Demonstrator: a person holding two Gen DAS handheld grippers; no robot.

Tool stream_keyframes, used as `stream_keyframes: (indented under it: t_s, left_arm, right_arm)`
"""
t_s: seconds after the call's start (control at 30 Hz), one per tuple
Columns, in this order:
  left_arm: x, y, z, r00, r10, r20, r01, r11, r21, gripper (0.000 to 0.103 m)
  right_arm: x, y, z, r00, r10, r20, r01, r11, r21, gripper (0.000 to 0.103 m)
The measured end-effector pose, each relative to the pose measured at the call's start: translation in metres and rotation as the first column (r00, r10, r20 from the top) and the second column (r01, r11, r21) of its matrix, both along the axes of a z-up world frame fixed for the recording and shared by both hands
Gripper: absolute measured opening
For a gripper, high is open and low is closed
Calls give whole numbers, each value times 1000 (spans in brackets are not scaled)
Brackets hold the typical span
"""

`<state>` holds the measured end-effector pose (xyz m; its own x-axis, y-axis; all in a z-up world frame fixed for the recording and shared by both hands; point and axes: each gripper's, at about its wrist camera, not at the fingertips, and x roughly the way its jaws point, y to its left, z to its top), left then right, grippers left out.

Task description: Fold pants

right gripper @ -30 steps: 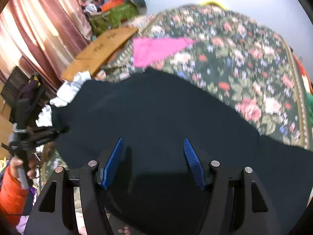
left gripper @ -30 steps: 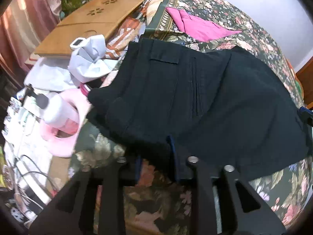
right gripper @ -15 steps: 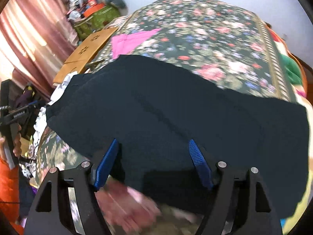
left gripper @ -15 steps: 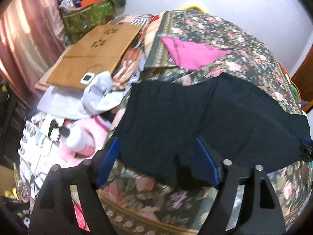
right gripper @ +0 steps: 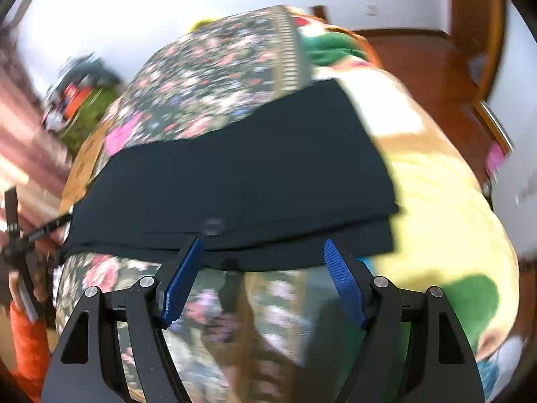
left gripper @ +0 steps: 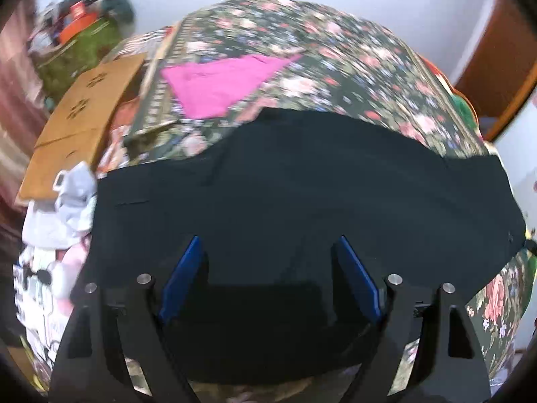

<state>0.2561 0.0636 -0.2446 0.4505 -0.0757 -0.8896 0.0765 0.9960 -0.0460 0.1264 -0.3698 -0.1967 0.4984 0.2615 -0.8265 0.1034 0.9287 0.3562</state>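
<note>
close in, the left claw [left gripper: 268, 278] stands wide open over the near part of the black pants [left gripper: 302, 194], its blue pads [left gripper: 183, 278] gripping nothing. likewise the right claw [right gripper: 263, 280] is spread wide and empty, just short of the pants' [right gripper: 241, 181] near edge, where two layers lie stacked. the pants lie flat across the floral bedspread [left gripper: 352, 63]. beyond them a pink cloth [left gripper: 221, 84] rests on the bed. farther left, a brown cardboard sheet [left gripper: 84, 114]; to the right, a yellow blanket [right gripper: 443, 201].
</note>
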Motion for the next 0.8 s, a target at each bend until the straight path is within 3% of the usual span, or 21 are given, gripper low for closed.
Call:
stream_keyframes:
  t_s: [0.1, 0.33, 0.4, 0.47, 0.5, 0.57, 0.8]
  left_arm:
    - [4, -23, -7, 999, -47, -17, 47, 999, 2, 83]
    - [11, -48, -11, 998, -66, -18, 66, 998, -17, 88]
    - [10, -52, -11, 998, -67, -8, 67, 998, -2, 88]
    - [9, -55, -11, 997, -71, 4, 71, 997, 13, 89]
    - [9, -56, -11, 997, -72, 7, 71, 997, 17, 89]
    - [9, -57, -10, 997, -73, 12, 73, 997, 21, 89]
    - [9, -54, -11, 997, -73, 8, 73, 997, -7, 89]
  right_arm:
    - [-1, -15, -5, 999, -39, 8, 38, 995, 95, 71]
    - [15, -22, -10, 989, -136, 57, 126, 979, 160, 64]
    - [21, -26, -8, 983, -167, 78, 153, 975, 161, 52]
    - [24, -31, -6, 977, -193, 90, 179, 973, 143, 33]
    - [24, -35, -5, 976, -199, 93, 185, 973, 141, 30]
    - [24, -43, 0, 971, -218, 103, 203, 970, 135, 9]
    - [7, -41, 28, 964, -185, 189, 180, 983, 41, 5]
